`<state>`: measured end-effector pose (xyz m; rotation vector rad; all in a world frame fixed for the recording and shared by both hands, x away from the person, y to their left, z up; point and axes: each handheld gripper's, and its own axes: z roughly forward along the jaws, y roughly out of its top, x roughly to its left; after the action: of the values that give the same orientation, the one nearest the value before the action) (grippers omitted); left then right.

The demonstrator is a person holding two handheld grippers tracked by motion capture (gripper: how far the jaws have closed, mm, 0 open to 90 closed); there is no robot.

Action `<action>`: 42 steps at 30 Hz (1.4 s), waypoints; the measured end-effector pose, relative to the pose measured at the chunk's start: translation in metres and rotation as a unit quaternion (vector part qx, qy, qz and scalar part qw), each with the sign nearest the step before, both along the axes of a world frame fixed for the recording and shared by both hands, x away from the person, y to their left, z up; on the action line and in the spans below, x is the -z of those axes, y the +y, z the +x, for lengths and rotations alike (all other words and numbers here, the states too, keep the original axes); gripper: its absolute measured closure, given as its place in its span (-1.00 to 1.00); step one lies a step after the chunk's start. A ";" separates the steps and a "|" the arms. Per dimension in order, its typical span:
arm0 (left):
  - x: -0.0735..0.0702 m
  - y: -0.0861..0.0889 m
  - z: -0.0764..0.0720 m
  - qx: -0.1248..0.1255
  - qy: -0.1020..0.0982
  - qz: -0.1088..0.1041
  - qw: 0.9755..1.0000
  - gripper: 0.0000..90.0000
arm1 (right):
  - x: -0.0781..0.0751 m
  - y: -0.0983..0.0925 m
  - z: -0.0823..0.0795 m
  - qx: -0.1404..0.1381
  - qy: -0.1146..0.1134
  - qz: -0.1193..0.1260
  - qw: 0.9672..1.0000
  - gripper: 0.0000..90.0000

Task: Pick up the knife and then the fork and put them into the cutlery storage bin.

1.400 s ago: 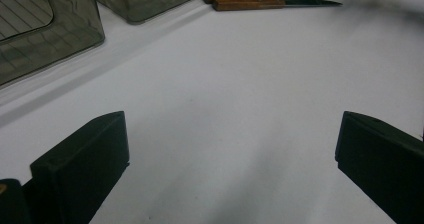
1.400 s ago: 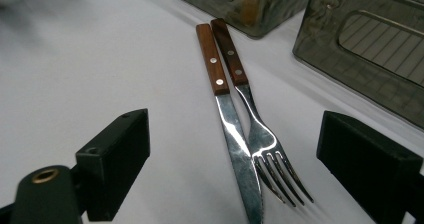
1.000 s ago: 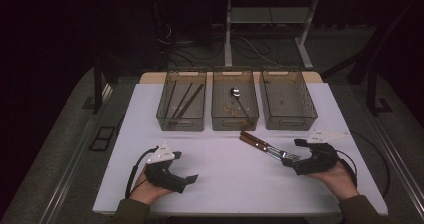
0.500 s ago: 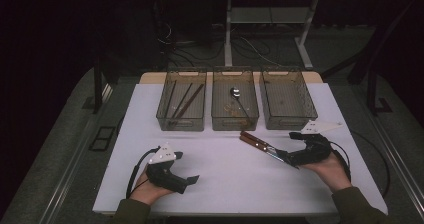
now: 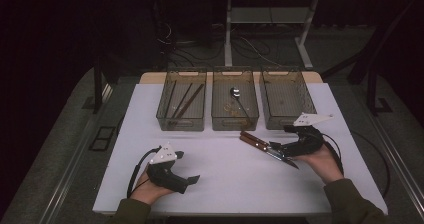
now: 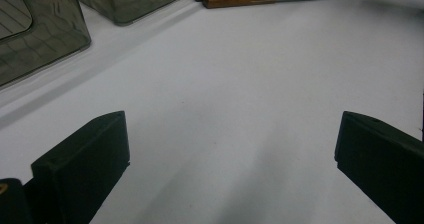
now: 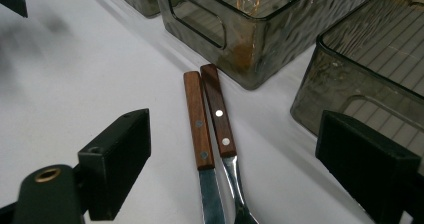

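Jaws wide, right gripper [image 7: 230,179] low over knife [image 7: 198,119]

Olive-green sleeves cover both forearms, and each hand carries a black plastic two-jaw gripper, left [image 5: 192,180] and right [image 5: 274,147], topped with a pale three-cornered plate and trailing a black cable.

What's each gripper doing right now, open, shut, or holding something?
Left gripper: open, empty, over the bare white table.
Right gripper: open, holding nothing; the wooden-handled knife and fork lie between its jaws.

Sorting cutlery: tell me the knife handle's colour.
Reddish-brown wood with silver rivets; knife handle clearest in the right gripper view.
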<state>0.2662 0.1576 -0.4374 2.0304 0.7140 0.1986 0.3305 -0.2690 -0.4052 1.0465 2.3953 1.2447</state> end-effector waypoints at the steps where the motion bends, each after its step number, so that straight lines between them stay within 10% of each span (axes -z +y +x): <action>1: 0.000 0.000 0.000 0.000 0.000 0.000 1.000 -1.00 | 0.000 0.001 0.001 0.000 0.001 -0.001 1.000 -0.68; 20: -0.001 0.000 -0.001 0.001 -0.002 -0.005 1.000 -1.00 | 0.000 0.023 0.017 -0.028 0.016 -0.003 0.999 -0.44; 42: -0.001 0.000 -0.001 0.003 -0.001 -0.007 1.000 -1.00 | 0.013 0.036 0.019 -0.071 0.044 -0.096 0.992 0.51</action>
<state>0.2651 0.1575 -0.4364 2.0180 0.7069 0.1911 0.3492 -0.2331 -0.4186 0.9039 2.6352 1.0024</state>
